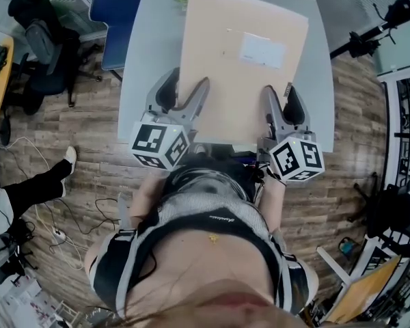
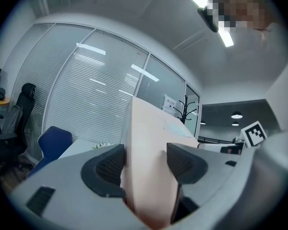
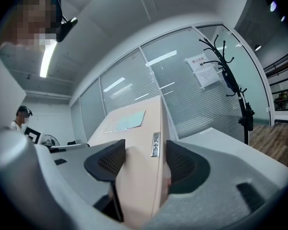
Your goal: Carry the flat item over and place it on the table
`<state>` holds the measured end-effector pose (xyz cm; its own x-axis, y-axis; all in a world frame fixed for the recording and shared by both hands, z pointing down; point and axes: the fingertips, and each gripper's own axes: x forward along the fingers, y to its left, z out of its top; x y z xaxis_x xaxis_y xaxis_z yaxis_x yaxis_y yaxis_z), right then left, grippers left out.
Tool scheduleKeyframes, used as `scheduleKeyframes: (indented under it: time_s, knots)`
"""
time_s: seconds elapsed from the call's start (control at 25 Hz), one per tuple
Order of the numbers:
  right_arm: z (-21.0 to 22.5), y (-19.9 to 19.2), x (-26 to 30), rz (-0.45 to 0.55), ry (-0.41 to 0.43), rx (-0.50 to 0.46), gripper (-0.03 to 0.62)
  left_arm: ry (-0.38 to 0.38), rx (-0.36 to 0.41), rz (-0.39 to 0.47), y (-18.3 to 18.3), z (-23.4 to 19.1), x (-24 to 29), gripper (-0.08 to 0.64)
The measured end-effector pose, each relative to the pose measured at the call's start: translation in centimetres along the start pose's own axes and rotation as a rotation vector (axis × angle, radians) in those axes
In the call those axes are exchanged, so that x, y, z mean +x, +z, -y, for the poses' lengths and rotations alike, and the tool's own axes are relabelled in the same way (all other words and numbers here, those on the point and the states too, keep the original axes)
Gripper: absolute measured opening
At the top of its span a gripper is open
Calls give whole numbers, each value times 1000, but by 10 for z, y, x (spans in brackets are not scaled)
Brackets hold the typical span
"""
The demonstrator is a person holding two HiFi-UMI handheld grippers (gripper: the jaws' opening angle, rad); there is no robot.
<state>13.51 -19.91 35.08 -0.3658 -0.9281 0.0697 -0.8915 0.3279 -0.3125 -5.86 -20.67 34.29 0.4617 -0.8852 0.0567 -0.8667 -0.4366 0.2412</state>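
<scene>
A flat beige cardboard box with a pale label lies level over the grey table; whether it rests on the top I cannot tell. My left gripper is shut on the box's near left edge. In the left gripper view the box fills the gap, with both dark pads against it. My right gripper is shut on the near right edge. In the right gripper view the box, with a small metal tag on its side, sits between that gripper's pads.
A blue chair stands at the table's far left corner and a black office chair further left. A person's leg and cables lie on the wood floor at left. Black stands are at right; a coat rack stands by the glass wall.
</scene>
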Motion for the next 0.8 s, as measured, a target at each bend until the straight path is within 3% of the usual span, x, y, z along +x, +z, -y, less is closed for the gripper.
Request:
scheduleKeyframes:
  time_s: [0.8]
  knots:
    - [25,-28,27,-80,-14,25,265,22,-40,-71,-32,-16,28,272]
